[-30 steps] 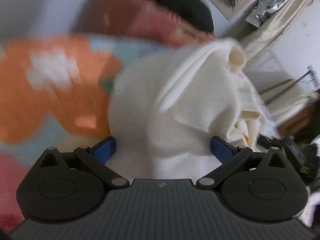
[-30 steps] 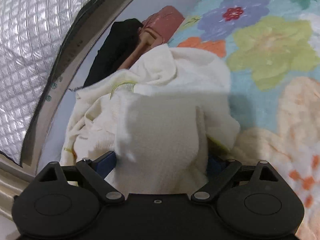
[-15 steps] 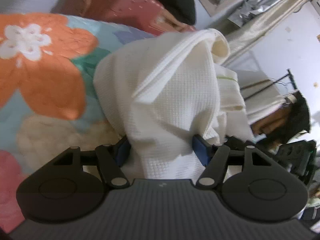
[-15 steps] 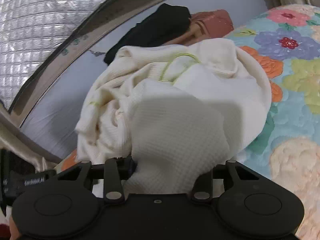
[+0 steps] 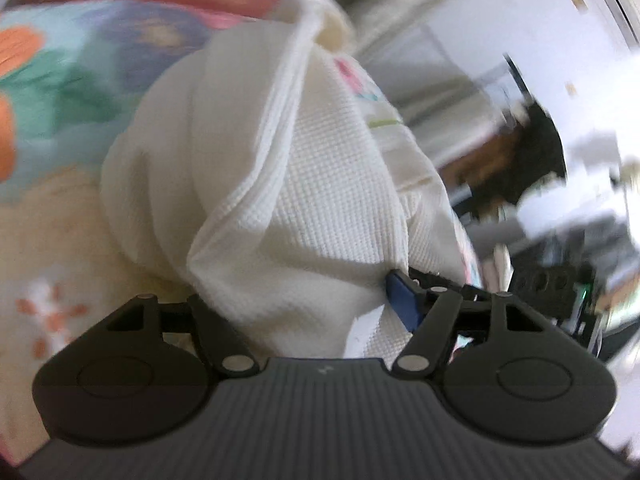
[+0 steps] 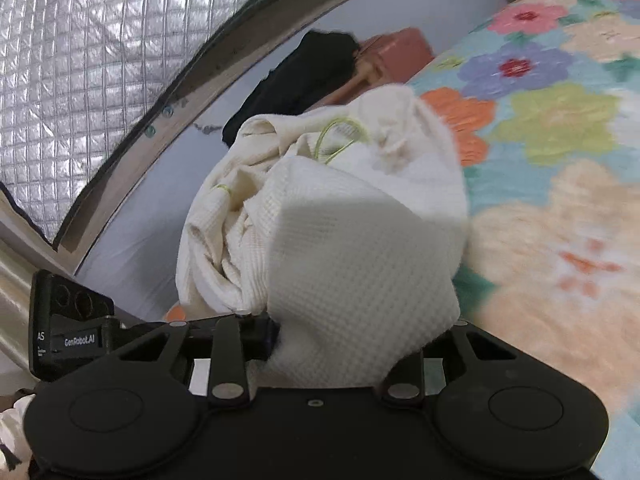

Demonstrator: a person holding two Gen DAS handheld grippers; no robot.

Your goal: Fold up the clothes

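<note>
White garment — bunched between both tongs

- A bedroom in a home is shown.
- A bed is covered by a soft blanket with big bright flowers.
- A pink pillow and a black cloth are seen by the wall.
- A shiny quilted sheet is hung beside the bed.

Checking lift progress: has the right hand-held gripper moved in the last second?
Yes. The right hand-held gripper, shut on the white garment, pulled back from the pink bag, which now sits farther right and smaller.
</note>
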